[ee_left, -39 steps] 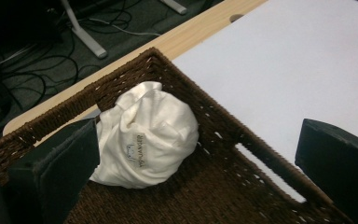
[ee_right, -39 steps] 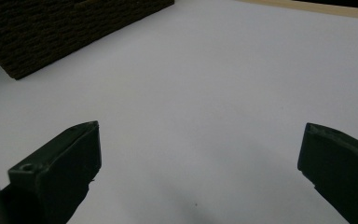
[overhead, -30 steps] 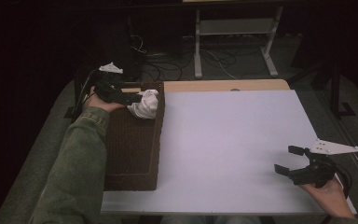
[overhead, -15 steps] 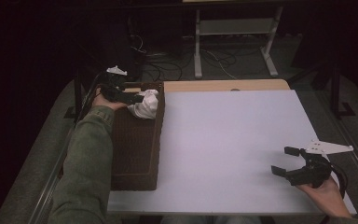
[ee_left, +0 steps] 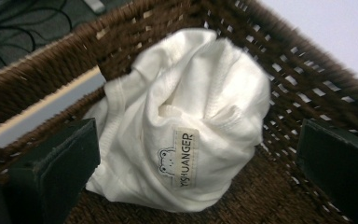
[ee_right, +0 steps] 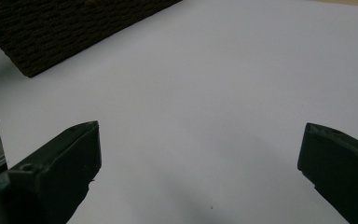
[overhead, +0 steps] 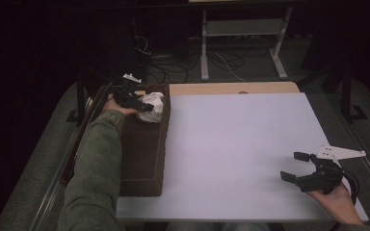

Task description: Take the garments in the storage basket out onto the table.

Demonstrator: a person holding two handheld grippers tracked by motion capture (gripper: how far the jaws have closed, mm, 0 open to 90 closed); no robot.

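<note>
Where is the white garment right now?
The white garment lies bunched in the wicker basket's far end, at the table's left in the high view, between the left hand-held gripper's open jaws.

A white-topped table (overhead: 241, 144) carries a brown wicker basket (overhead: 142, 163) at what seems its left edge.

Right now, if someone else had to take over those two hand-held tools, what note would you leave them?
Left tool: open, jaws either side of the white garment, not yet closed on it.
Right tool: open, holding nothing, low over the white table near its right front corner.
The garment lies bunched in the far end of the brown wicker basket at the table's left edge.
Done: left tool lined up on the garment.
Left: probably grip it and lift it out.
</note>
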